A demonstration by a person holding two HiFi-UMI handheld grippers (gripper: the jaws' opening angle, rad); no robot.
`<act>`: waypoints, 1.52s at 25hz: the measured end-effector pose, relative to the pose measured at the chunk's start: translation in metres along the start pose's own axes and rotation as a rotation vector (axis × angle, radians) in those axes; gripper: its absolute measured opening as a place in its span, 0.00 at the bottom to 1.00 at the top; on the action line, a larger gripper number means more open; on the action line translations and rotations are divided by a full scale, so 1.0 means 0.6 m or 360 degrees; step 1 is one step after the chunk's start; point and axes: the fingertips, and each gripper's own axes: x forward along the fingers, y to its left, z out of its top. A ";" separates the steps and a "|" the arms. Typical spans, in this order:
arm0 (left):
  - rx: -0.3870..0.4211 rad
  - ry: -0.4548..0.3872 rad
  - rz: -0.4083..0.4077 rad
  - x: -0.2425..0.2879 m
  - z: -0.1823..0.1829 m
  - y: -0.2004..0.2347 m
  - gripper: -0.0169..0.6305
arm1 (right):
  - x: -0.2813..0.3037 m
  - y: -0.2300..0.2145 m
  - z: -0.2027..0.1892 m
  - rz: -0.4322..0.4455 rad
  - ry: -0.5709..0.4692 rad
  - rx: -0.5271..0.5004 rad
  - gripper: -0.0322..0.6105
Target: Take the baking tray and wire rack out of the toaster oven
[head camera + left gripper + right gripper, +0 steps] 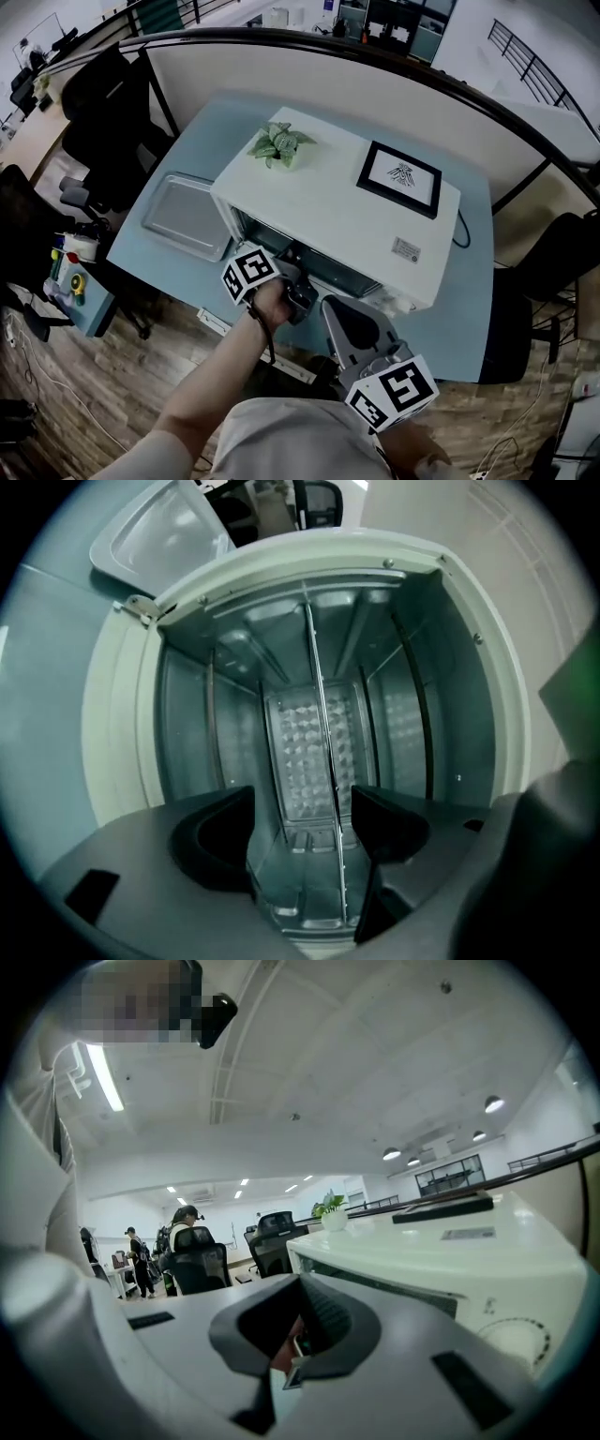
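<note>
**Left gripper** (300, 829): yours, jaws spread wide and holding nothing, set at the mouth of the toaster oven (337, 211).

**Wire rack** (322, 714): inside the oven cavity, straight ahead of the left gripper. You see it edge-on as a thin bar running between the two jaws. It lies close against one jaw and clear of the other. Whether it touches the near jaw cannot be told.

**Baking tray** (187, 217): outside the oven, flat on the table (473, 281), off to the left gripper's outer side just past the oven wall.

**Right gripper** (291, 1358): jaws drawn together on nothing, held back from the oven front, beside and behind the left gripper. The oven's dial (511, 1340) sits to its right.

**Potted plant** (279, 143) and **framed picture** (399, 178): on the oven roof, above the left gripper.

**Obstructions**: the oven's side walls and rails flank the left gripper on both sides.

**Office chairs** (103, 112): well beyond the tray.
</note>
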 end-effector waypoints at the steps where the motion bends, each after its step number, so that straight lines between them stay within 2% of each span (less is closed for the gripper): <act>1: -0.0008 -0.0005 -0.0016 0.009 0.002 -0.002 0.53 | 0.003 -0.001 -0.006 0.0002 0.0003 0.0009 0.05; 5: -0.0055 -0.0051 -0.0063 0.034 0.015 -0.006 0.45 | 0.009 -0.001 -0.025 -0.0001 0.0009 0.0036 0.05; 9: -0.0051 -0.0037 -0.0109 0.055 0.013 -0.015 0.43 | 0.011 -0.011 -0.034 -0.0025 0.0002 0.0031 0.05; 11: -0.0048 -0.0032 -0.0118 0.060 0.009 -0.016 0.37 | 0.009 -0.017 -0.032 -0.0040 -0.0005 0.0032 0.05; 14: -0.0026 -0.0050 -0.0147 0.062 0.007 -0.024 0.28 | 0.007 -0.021 -0.026 -0.0048 -0.0022 0.0026 0.05; 18: -0.0037 -0.0075 -0.0201 0.060 0.009 -0.045 0.06 | 0.002 -0.017 -0.021 -0.0031 -0.0018 0.0019 0.05; 19: -0.0031 -0.0074 -0.0197 0.059 0.009 -0.049 0.04 | 0.001 -0.015 -0.021 -0.0029 -0.0012 0.0019 0.05; 27: -0.0003 -0.0041 -0.0163 0.003 -0.004 -0.049 0.04 | -0.024 0.005 0.004 -0.0016 0.0039 0.0037 0.05; 33: -0.0045 -0.0079 -0.0139 -0.053 -0.016 -0.048 0.04 | -0.043 0.029 0.036 0.0017 0.0080 0.0059 0.05; 38: -0.0034 -0.0036 -0.0116 -0.113 -0.028 -0.045 0.04 | -0.056 0.047 0.072 0.0044 0.0101 0.0041 0.05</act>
